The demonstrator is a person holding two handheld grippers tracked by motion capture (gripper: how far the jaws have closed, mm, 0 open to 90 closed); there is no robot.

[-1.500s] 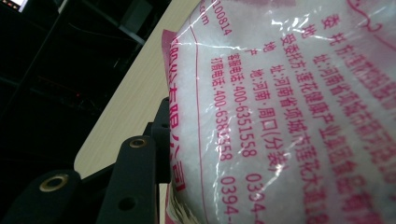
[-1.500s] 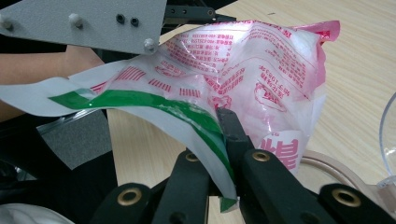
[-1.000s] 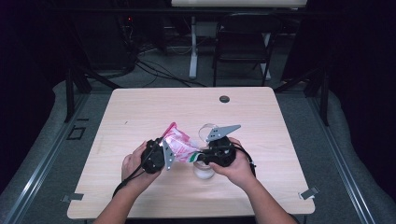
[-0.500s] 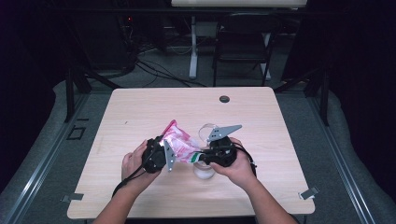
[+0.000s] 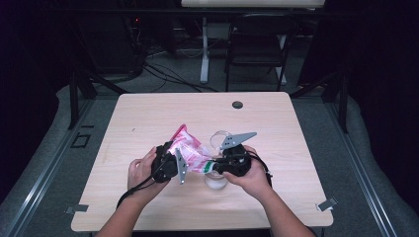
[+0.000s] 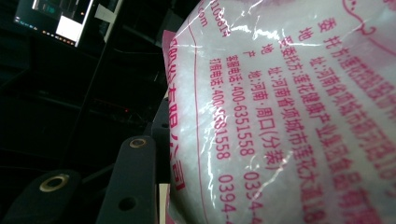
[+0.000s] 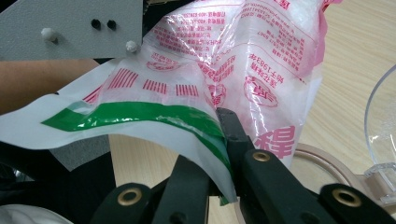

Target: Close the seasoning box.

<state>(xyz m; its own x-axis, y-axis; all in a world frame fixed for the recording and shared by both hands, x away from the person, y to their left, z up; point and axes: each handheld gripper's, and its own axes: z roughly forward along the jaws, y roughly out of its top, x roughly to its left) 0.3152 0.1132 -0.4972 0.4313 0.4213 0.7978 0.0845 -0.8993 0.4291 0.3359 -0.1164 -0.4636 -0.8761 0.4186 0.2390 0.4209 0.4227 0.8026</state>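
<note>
Right gripper view: right gripper (image 7: 219, 154) clenched on the green-striped open edge of the thin clear plastic bag of white granules with pink print (image 7: 243, 60); left gripper (image 5: 170, 165) grasps the bag's filled body between its fingers (image 6: 133, 182). Film judged soft, slippery, tearable, contents heavy and shifting, so grip the edge firmly and support the bulk above the clear round container (image 5: 216, 181).

Wooden table (image 5: 148, 118) open all round; clear jar (image 5: 215, 180), perhaps lidded, and plastic bag (image 5: 190, 154) crowd centre.
</note>
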